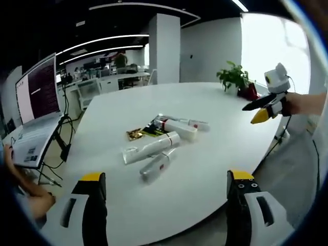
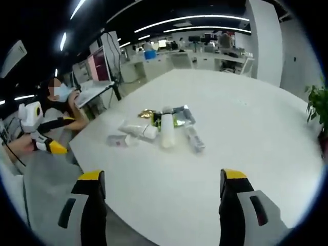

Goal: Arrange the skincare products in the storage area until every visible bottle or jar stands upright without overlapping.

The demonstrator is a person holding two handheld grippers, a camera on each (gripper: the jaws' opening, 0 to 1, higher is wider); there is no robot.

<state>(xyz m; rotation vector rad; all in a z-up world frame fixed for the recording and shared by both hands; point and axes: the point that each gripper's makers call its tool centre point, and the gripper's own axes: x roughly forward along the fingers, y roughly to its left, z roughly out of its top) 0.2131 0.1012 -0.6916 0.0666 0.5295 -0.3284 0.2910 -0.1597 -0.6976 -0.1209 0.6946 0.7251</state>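
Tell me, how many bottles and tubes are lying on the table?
About 4, all lying in one cluster mid-table: a long white tube, a clear bottle nearer the camera, a white tube behind, a slim one farthest. Packets may hide more.

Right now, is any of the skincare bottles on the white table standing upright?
No, in the left gripper view the bottles all lie on their sides in a loose cluster on the white table.

A large white table [image 1: 205, 169] with a rounded edge stands in an open office. At its far edge sits a potted green plant [image 1: 234, 77], with a bright window [image 1: 274, 46] just behind. A white square pillar [image 1: 164, 48] rises beyond the table. Linear ceiling lights [image 1: 110, 38] curve overhead. Left of the table stands a monitor [image 1: 38, 89]; desks [image 2: 205, 56] fill the room beyond.
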